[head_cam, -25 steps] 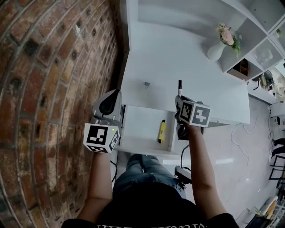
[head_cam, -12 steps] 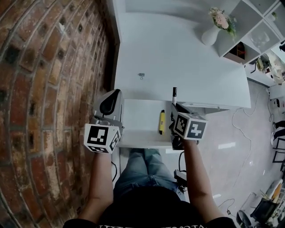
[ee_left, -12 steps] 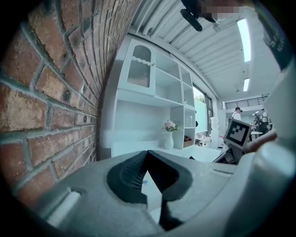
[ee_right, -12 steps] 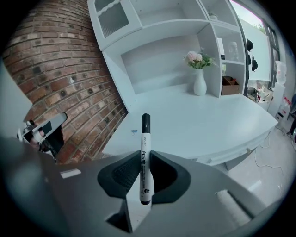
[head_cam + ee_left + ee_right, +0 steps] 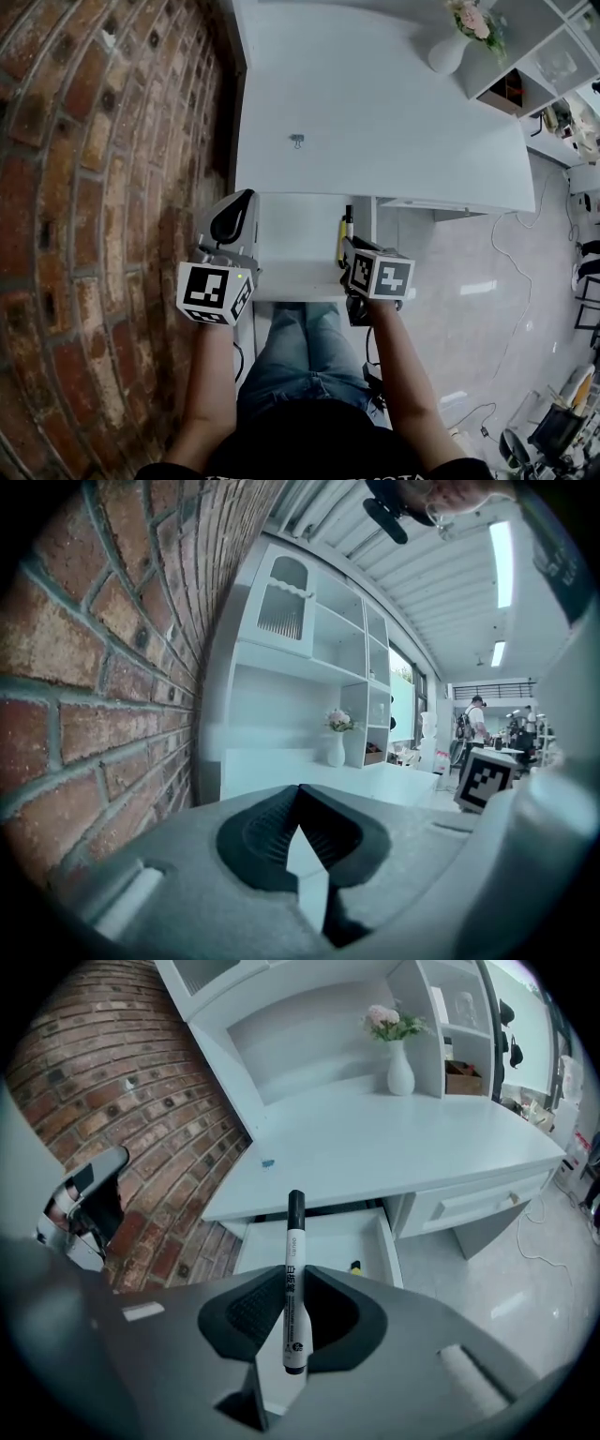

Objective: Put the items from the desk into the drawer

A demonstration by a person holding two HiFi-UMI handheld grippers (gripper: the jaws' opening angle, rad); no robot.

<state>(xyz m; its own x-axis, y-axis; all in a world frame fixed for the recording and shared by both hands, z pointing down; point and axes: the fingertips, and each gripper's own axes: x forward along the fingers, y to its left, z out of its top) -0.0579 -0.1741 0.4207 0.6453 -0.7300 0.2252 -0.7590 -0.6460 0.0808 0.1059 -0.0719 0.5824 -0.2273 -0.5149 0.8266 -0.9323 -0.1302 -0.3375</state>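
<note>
The white desk's drawer stands pulled open below the desk top. A yellow highlighter lies inside it along the right side. My right gripper hovers over the drawer's right part, shut on a black-capped white marker that sticks out forward, cap near the desk edge. A small binder clip sits on the desk top. My left gripper hangs beside the drawer's left edge near the brick wall, jaws shut on nothing.
A brick wall runs close along the left. A white vase of flowers stands at the desk's far right, next to white shelving. A second, closed drawer lies right of the open one.
My right gripper has carried the marker back from the desk edge, leftward and lower, to above the open drawer. The left gripper has sunk a little.
</note>
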